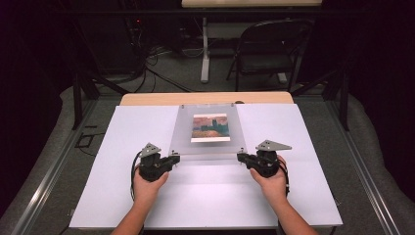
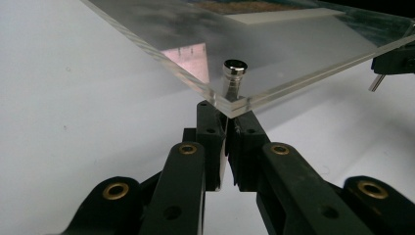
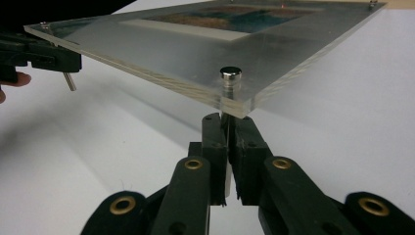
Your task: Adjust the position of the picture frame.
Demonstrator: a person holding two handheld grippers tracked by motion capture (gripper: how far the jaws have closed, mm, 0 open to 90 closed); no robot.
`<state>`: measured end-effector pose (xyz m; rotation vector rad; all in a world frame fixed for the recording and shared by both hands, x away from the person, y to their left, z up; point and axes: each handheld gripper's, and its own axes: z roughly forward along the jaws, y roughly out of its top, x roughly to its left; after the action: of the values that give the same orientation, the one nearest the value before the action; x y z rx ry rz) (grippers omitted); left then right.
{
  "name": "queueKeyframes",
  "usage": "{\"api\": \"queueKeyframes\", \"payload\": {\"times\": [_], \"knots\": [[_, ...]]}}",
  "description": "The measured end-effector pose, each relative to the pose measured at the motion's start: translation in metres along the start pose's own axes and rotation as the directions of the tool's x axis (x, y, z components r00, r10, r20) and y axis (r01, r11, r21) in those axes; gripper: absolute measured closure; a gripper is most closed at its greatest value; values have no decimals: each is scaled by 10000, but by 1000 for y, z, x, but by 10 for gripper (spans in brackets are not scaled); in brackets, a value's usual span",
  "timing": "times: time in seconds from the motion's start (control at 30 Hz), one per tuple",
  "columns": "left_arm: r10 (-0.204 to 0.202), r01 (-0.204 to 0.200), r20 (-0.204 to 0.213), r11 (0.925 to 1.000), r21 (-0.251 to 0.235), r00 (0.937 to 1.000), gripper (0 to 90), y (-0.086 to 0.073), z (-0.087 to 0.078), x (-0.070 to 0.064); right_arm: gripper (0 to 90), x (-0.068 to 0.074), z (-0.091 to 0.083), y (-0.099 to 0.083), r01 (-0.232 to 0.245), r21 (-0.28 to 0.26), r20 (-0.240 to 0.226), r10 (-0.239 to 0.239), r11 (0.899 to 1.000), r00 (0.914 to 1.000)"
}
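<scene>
High view shows your acrylic picture frame (image 1: 208, 132) mid-table, near edge lifted, because your left gripper (image 1: 172, 159) at seven o'clock and right gripper (image 1: 242, 157) at five o'clock each clench a corner's standoff pin (image 2: 234, 73).

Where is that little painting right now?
In the high view the painting sits inside a clear acrylic frame at the table's middle, beyond the left gripper and right gripper at its near corners.

White board (image 1: 205, 196) bare near hands; raised acrylic frame (image 1: 208, 142) blocks path ahead, room beneath
</scene>
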<state>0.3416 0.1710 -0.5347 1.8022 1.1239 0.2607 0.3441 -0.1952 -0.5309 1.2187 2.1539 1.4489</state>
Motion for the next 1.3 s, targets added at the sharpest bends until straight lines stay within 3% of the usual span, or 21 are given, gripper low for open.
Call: {"api": "queueKeyframes", "payload": {"times": [0.2,0.73,0.97,1.3], "knots": [[-135,136,-118,9998,124,9998,837,-5,4,3,855,-1,7,-6,-20,261,-39,21,9997,10000],[54,-41,-243,9986,525,9997,836,-12,10,4,849,-3,12,-13,-24,626,-63,28,9980,10000],[38,-20,-230,9968,805,9997,827,-17,15,5,843,-6,18,-21,-83,1143,-52,89,9934,9999],[-47,63,-228,9973,727,9997,808,-19,15,5,839,-7,18,-24,-123,1008,-114,135,9948,9998]]}}
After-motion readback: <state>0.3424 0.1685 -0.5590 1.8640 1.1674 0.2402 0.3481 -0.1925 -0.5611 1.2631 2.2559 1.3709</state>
